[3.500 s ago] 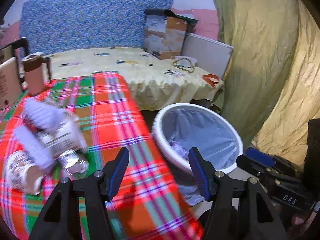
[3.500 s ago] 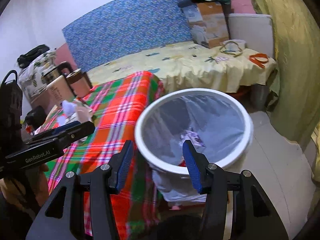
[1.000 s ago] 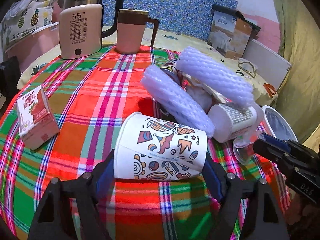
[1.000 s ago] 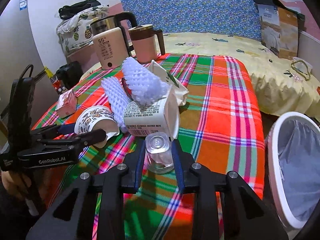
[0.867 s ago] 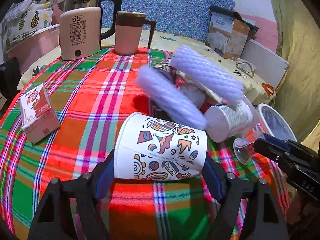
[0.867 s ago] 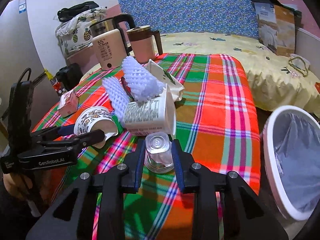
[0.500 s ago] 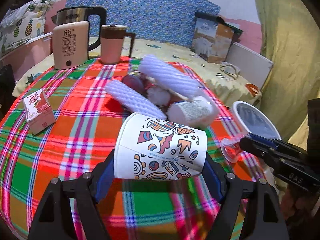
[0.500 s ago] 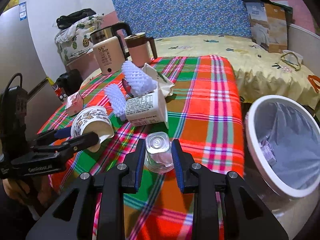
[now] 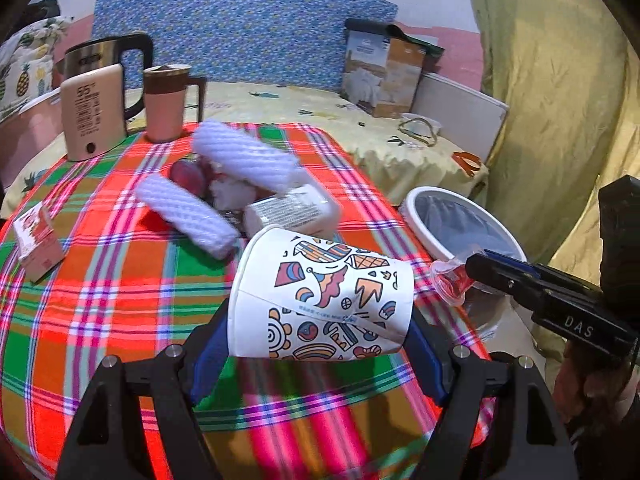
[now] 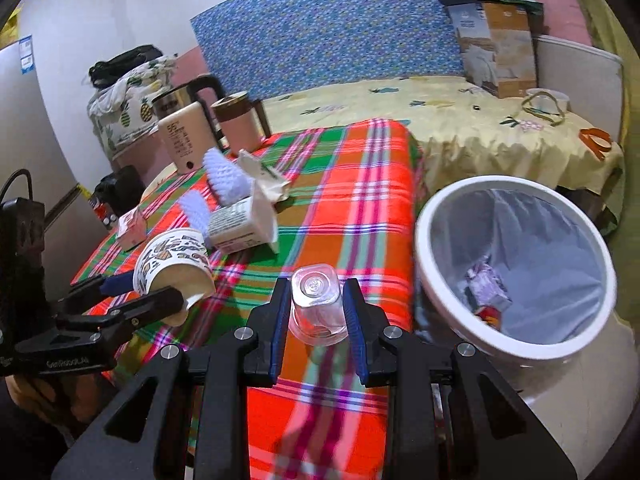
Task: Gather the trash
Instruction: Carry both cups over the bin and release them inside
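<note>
Trash half gathered: printed paper cup (image 9: 324,300) clamped on its side in the left tongs (image 9: 316,344), small clear plastic cup (image 10: 318,304) pinched between the narrowly closed right tongs (image 10: 318,320), both held above the near edge of the plaid counter (image 9: 120,300). White bin (image 10: 516,264) just beside the counter on the right, lined with a grey bag, a few scraps already lying at the bottom. Not yet dropped: the two cups in hand. Left on the counter, judging by the pile: two white foam sleeves (image 9: 188,216), a labelled white tub (image 9: 292,210), crumpled paper (image 10: 264,178), a small carton (image 9: 36,236) near the left edge. Kettle (image 9: 96,112) and mug (image 9: 168,104) at the back probably not trash. Roughly early to midway, most of the pile untouched
</note>
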Demonstrator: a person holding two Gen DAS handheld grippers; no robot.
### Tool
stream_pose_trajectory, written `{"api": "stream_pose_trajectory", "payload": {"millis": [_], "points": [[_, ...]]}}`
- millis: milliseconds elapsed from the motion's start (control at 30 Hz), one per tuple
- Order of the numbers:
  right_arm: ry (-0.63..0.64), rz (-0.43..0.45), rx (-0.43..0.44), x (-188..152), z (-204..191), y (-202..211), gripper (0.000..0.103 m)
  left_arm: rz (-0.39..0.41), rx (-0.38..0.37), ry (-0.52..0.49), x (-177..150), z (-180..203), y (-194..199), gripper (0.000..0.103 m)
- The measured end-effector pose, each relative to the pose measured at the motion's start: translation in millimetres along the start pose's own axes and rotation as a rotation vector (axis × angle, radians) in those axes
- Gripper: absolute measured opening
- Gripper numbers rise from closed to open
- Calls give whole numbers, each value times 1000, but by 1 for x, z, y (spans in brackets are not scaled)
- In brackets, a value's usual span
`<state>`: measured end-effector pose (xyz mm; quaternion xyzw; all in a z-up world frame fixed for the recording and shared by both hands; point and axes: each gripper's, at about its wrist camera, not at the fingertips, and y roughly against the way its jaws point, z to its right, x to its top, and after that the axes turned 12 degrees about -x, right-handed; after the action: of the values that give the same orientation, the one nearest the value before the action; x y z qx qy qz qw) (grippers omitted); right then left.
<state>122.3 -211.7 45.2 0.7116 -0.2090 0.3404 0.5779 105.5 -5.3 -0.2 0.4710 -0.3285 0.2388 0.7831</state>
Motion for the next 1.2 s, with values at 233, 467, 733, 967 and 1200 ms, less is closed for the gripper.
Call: {"api": "stream_pose_trajectory", "payload": {"millis": [233, 467, 733, 967, 1200], "points": [[-52, 29, -47, 2, 26, 7, 29, -11, -41, -53, 9, 26, -15, 80], [-111, 53, -107, 2, 61, 14, 29, -27, -85, -114, 22, 53, -36, 80], [-174, 62, -174, 0, 96, 19, 29, -41, -141, -178, 38, 83, -65, 80], [-214, 42, -211, -4, 116, 12, 29, -75, -181, -220, 48, 105, -97, 80], [-240, 11, -225, -7, 129, 6, 29, -114, -208, -256, 51, 123, -125, 80]]}}
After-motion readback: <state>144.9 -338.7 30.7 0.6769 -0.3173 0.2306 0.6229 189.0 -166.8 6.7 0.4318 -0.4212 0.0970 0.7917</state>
